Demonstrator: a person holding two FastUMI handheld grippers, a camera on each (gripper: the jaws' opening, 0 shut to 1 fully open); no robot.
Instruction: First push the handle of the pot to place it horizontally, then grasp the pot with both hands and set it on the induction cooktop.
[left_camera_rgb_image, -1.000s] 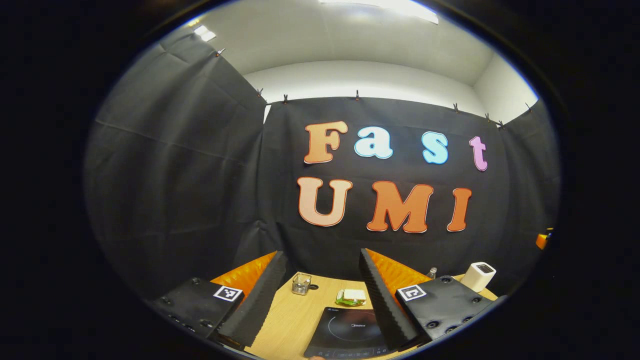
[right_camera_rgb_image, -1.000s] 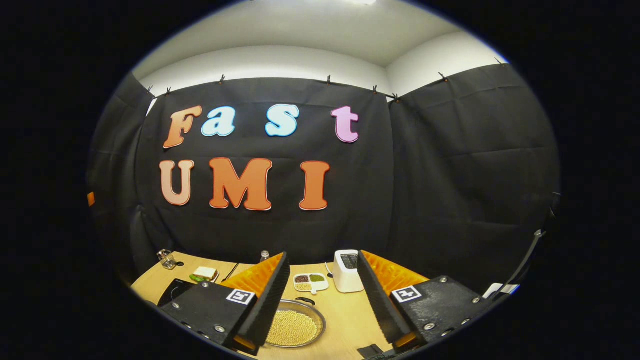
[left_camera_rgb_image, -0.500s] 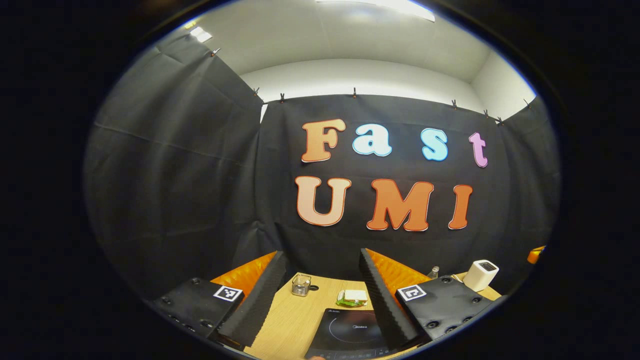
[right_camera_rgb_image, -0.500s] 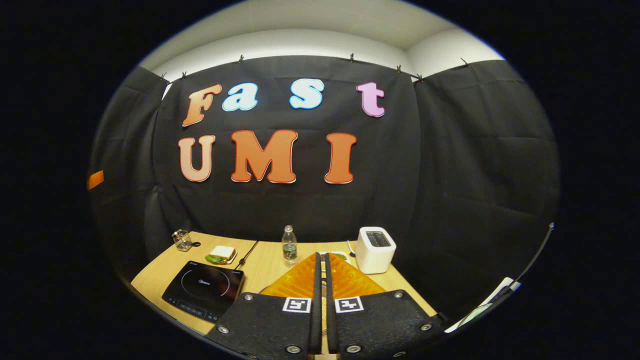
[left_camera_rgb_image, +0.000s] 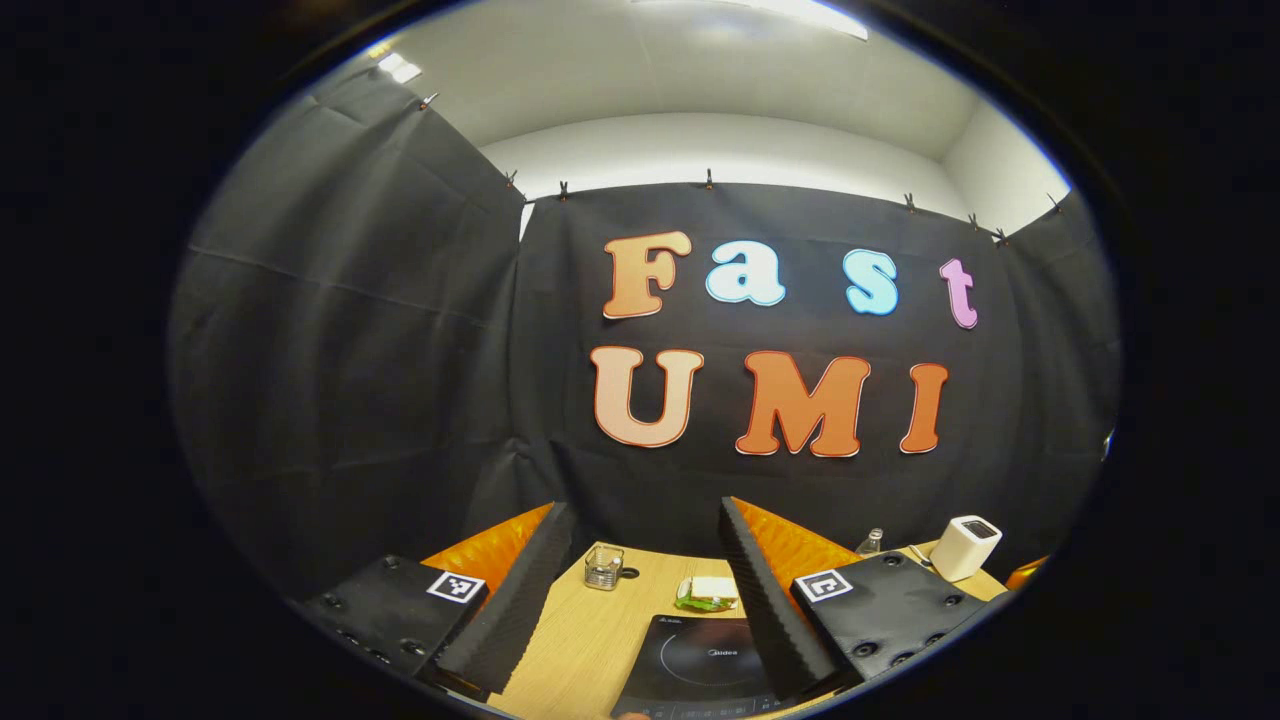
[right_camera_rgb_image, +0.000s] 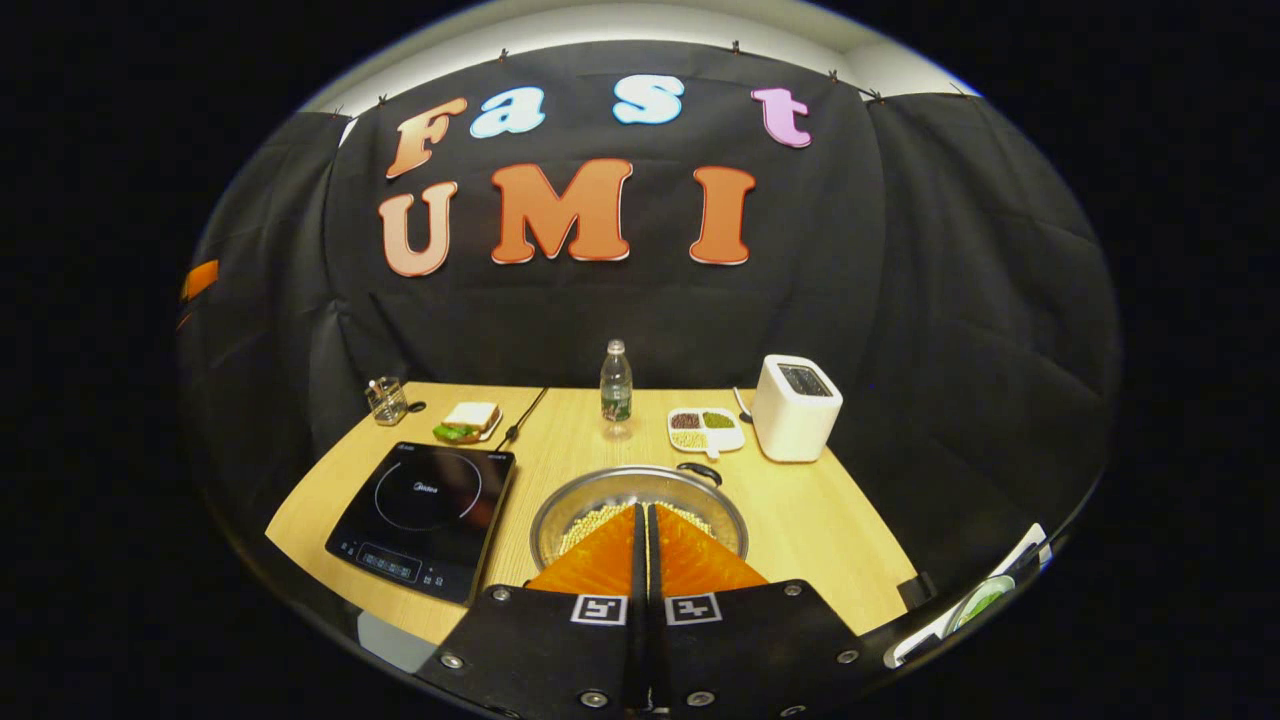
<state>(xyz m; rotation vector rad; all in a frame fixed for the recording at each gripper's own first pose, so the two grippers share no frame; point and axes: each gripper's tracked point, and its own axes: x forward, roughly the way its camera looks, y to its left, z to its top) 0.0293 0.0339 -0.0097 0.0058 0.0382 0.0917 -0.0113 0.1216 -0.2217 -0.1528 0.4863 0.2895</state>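
A steel pot (right_camera_rgb_image: 600, 495) holding yellow beans stands on the wooden table (right_camera_rgb_image: 820, 525), with one black handle (right_camera_rgb_image: 699, 470) at its far rim. Its near side is hidden behind my right gripper (right_camera_rgb_image: 645, 510), which is shut with nothing between its fingers and hangs over the pot's near edge. The black induction cooktop (right_camera_rgb_image: 425, 505) lies just left of the pot. In the left gripper view my left gripper (left_camera_rgb_image: 642, 507) stands open and empty above the table, and the cooktop (left_camera_rgb_image: 705, 665) lies below, between its fingers.
Along the back of the table stand a small glass (right_camera_rgb_image: 385, 400), a sandwich (right_camera_rgb_image: 468, 420), a water bottle (right_camera_rgb_image: 616, 380), a divided dish of grains (right_camera_rgb_image: 705, 428) and a white toaster (right_camera_rgb_image: 795, 405). A cable (right_camera_rgb_image: 525, 418) runs back from the cooktop.
My right gripper has shut its fingers, risen and tipped downward, so the pot and cooktop now sit lower in front of it. My left gripper has barely moved.
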